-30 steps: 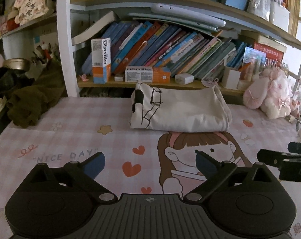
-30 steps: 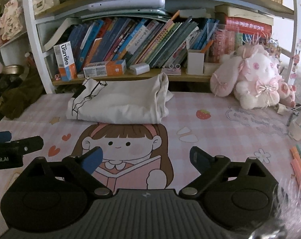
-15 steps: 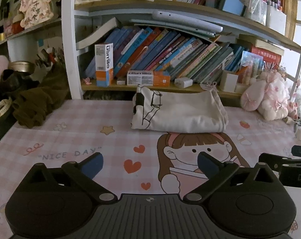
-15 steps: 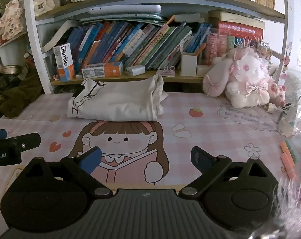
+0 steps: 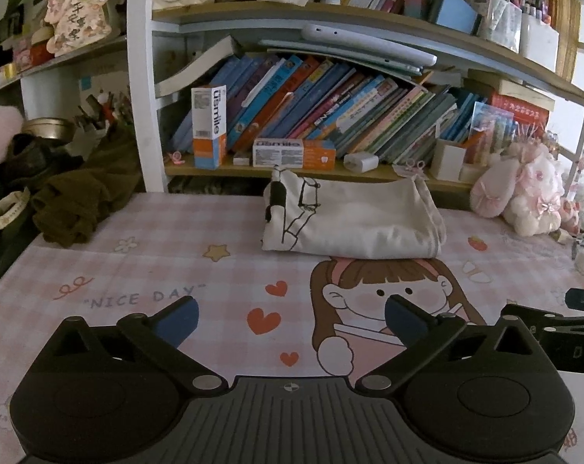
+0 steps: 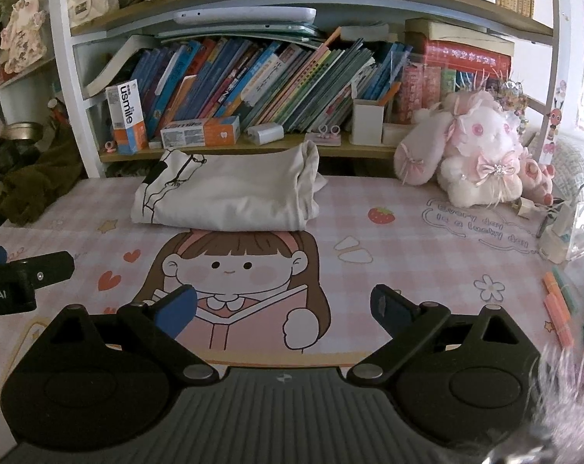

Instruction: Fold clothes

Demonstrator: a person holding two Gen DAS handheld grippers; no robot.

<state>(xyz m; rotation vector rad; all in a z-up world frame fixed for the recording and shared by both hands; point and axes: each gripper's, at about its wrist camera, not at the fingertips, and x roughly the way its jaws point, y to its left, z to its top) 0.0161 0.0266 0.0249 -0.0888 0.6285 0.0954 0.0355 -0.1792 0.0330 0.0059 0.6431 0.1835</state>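
Folded cream shirt (image 5: pixel 349 216) on pink cartoon desk mat (image 5: pixel 137 270) below bookshelf (image 6: pixel 253 77), both tongs (image 5: pixel 290 315) (image 6: pixel 282 307) wide open, empty

Pink cartoon desk mat (image 5: pixel 145 270) – folded cream garment (image 5: pixel 353 224), plush bunny (image 6: pixel 481 158) on top

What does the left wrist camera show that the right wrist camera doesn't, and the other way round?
Only the left wrist view shows the "NICE DAY" lettering on the mat and the right gripper's side at the frame edge. Only the right wrist view shows the orange pens and the clear container on the far right. Both show the folded cream garment in front of the bookshelf, the pink plush toy, and open, empty grippers.
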